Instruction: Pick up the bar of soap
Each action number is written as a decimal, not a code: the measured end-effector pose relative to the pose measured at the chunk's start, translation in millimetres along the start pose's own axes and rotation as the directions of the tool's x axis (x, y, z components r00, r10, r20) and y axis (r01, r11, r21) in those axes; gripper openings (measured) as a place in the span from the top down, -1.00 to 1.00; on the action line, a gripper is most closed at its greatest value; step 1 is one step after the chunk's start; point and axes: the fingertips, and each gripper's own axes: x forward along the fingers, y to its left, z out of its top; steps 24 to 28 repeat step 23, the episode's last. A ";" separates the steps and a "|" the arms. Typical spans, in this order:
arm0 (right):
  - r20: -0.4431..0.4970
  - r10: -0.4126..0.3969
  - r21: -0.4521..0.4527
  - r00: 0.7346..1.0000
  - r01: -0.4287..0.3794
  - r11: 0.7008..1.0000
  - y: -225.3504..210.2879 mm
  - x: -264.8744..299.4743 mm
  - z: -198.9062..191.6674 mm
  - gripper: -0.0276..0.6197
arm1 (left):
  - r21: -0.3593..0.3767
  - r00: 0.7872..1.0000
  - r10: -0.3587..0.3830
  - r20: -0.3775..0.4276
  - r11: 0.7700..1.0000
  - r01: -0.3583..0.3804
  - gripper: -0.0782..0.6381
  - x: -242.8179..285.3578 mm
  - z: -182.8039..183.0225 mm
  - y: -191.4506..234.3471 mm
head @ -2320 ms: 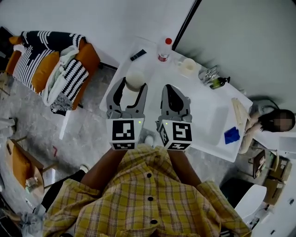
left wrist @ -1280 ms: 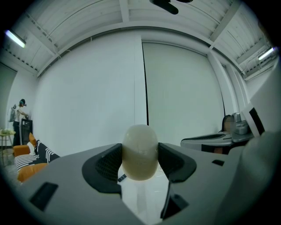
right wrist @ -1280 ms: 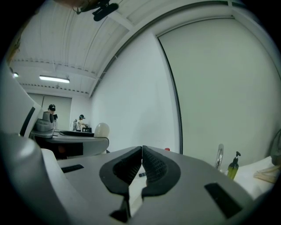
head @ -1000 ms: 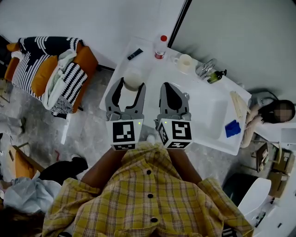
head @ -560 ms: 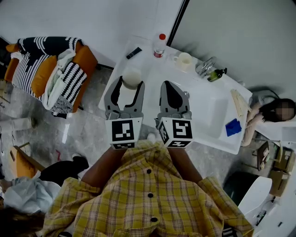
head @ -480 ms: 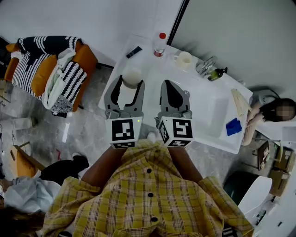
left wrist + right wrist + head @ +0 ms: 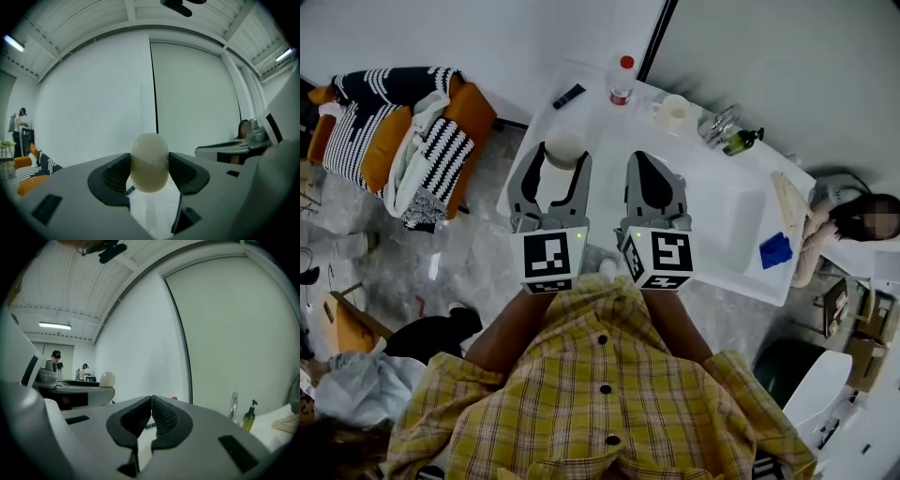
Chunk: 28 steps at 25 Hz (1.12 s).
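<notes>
While the left gripper point(image 7: 561, 164) hangs above the near-left corner of the white table point(image 7: 717, 225), its jaws are clamped on the pale oval bar of soap point(image 7: 149, 161), one pad each side; just beside it, the right gripper point(image 7: 151, 405) shows jaws pressed together.

Cool, even light from a ceiling strip light point(image 7: 55, 326) nearly washes out the white table point(image 7: 609, 131). Both gripper views bulge toward black corners, and the close bar of soap point(image 7: 149, 161) looks soft.
</notes>
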 end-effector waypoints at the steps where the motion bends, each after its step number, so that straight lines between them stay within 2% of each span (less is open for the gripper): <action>1: -0.002 -0.001 0.000 1.000 0.001 1.000 -1.1 1.3 -0.6 0.85 | 0.000 1.000 0.000 -0.002 1.000 0.000 0.06 1.6 -0.5 -0.1; 18: -0.047 -0.010 0.013 0.999 0.011 1.000 -15.0 23.0 -17.9 0.85 | -0.016 0.998 -0.002 -0.056 1.000 0.001 0.06 26.6 -21.1 8.4; 23: -0.077 -0.001 -0.007 0.997 0.000 1.000 -21.4 25.1 -25.0 0.85 | -0.036 0.994 0.031 -0.104 0.999 -0.035 0.06 31.5 -45.4 16.4; 28: -0.077 -0.001 -0.007 0.997 0.000 1.000 -21.4 25.1 -25.0 0.85 | -0.036 0.994 0.031 -0.104 0.999 -0.035 0.06 31.5 -45.4 16.4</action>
